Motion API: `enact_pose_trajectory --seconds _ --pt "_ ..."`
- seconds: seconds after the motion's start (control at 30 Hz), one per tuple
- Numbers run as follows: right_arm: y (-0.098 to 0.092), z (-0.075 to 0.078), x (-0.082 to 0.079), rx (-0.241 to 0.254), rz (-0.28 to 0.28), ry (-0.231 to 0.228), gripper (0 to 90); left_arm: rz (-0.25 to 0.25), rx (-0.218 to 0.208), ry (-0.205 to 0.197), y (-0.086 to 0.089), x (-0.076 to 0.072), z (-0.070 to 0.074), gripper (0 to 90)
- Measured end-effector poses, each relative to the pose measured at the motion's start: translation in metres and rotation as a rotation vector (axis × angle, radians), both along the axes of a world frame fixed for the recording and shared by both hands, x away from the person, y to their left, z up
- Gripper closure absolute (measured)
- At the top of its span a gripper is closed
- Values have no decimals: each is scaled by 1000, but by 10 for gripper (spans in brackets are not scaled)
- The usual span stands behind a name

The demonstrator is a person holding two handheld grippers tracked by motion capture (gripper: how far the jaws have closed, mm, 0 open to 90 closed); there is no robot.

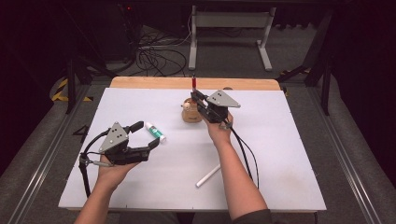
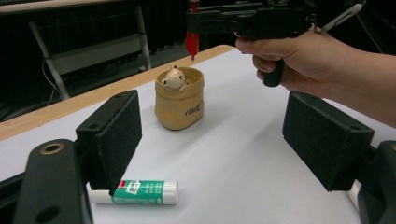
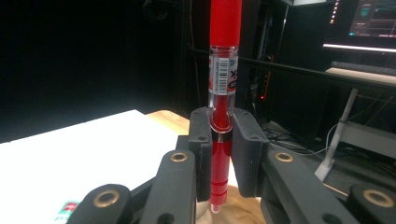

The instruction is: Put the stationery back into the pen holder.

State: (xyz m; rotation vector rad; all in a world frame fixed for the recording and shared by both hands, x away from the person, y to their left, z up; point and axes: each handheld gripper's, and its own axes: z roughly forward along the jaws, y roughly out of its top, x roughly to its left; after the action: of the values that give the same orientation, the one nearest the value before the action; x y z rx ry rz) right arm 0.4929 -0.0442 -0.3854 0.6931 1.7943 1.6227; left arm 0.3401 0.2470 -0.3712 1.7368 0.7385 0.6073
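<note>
While the right gripper [image 1: 198, 96] is clamping its jaws tight on a red pen [image 3: 223, 93], the pen is standing upright between the pads, its lower tip hanging just above the far rim of a tan pot [image 2: 180, 103] with a small bear figure [image 2: 173, 78] sitting inside. That pot is resting on the counter [image 1: 280, 154] near the far edge, directly under the gripper. To the left and nearer, the left gripper [image 1: 144, 135] is holding its jaws wide apart with nothing between them, a green-and-white glue stick [image 2: 140, 192] lying just beside its left pad. A white stick [image 1: 208, 176] is lying near the front, well apart from the pot.
</note>
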Motion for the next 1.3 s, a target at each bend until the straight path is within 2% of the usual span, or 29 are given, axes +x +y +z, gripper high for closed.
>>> enact_pose_trajectory --seconds 0.17,0.53,0.9,1.3 --pt "1 -4 7 7 -18 1 795 5 -7 0 2 1 0 208" --pt "2 -18 16 -2 -39 40 795 -1 -11 0 3 0 1 208" --pt "7 -29 19 -50 -40 82 792 -6 -11 1 3 0 1 208" --pt "8 -38 20 -76 -42 138 790 -8 -12 -1 3 0 1 208"
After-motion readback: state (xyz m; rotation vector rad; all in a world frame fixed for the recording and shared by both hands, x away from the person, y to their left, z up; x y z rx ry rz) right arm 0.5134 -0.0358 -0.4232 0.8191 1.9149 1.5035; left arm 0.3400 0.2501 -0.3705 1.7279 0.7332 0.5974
